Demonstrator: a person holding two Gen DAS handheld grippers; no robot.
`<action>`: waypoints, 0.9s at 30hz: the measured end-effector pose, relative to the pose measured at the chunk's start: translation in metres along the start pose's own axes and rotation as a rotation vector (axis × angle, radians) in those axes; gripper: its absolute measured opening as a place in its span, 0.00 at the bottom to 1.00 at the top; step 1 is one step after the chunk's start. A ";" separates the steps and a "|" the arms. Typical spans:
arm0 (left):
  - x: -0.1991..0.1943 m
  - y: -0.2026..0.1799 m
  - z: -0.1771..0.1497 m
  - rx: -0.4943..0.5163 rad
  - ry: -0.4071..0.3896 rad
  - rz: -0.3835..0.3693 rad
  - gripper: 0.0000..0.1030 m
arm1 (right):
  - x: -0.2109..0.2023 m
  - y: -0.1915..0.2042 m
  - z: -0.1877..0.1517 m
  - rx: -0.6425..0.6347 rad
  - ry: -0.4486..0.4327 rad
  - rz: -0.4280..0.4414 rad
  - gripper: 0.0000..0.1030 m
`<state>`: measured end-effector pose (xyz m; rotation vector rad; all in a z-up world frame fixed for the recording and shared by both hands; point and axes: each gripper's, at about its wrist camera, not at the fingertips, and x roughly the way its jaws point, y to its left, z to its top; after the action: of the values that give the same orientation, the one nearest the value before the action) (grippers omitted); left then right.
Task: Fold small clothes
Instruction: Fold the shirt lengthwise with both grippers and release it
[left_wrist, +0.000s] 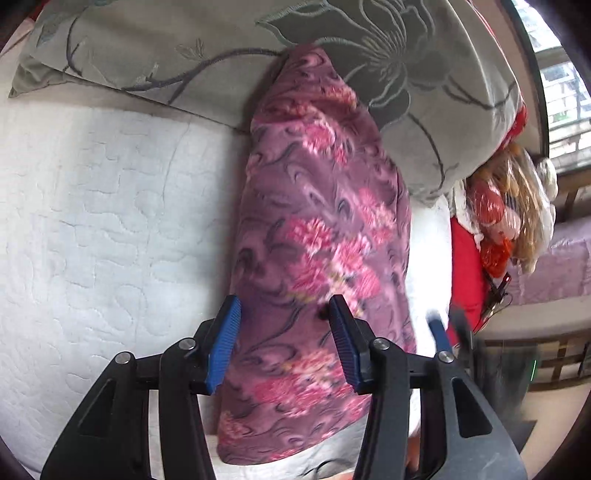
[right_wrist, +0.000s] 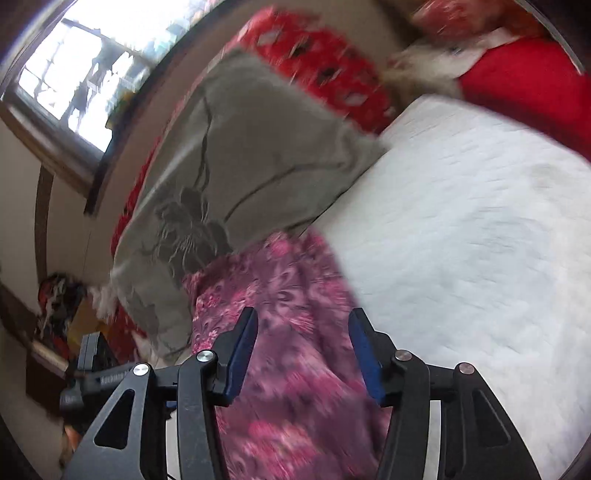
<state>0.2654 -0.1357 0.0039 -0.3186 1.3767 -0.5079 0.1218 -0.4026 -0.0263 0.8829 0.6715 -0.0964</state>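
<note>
A purple garment with pink flowers (left_wrist: 317, 236) lies as a long narrow strip on the white quilted bed (left_wrist: 92, 221), its far end against a grey pillow. My left gripper (left_wrist: 284, 314) is open just above the garment's near part, blue pads either side of it, holding nothing. My right gripper (right_wrist: 303, 325) is also open above the same garment (right_wrist: 291, 317), empty. Its blurred fingertips (left_wrist: 437, 328) show at the right in the left wrist view; the left gripper's body (right_wrist: 92, 373) shows at lower left in the right wrist view.
A grey pillow with a flower pattern (left_wrist: 221, 48) lies along the head of the bed (right_wrist: 461, 221). Red cushions (right_wrist: 325, 74) and a doll in red with long hair (left_wrist: 506, 206) sit beside it. A window (right_wrist: 85, 66) is behind.
</note>
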 end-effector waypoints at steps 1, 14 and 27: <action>-0.002 0.000 -0.002 0.011 -0.003 -0.003 0.46 | 0.025 0.004 0.010 -0.003 0.060 0.004 0.52; 0.019 -0.024 0.001 0.145 -0.125 0.185 0.62 | 0.066 0.044 0.016 -0.256 -0.002 -0.034 0.07; 0.011 -0.013 -0.061 0.151 -0.086 0.189 0.68 | 0.029 -0.001 -0.017 -0.146 0.179 -0.020 0.38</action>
<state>0.2049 -0.1475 -0.0096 -0.0852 1.2629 -0.4329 0.1363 -0.3847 -0.0513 0.7493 0.8444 0.0141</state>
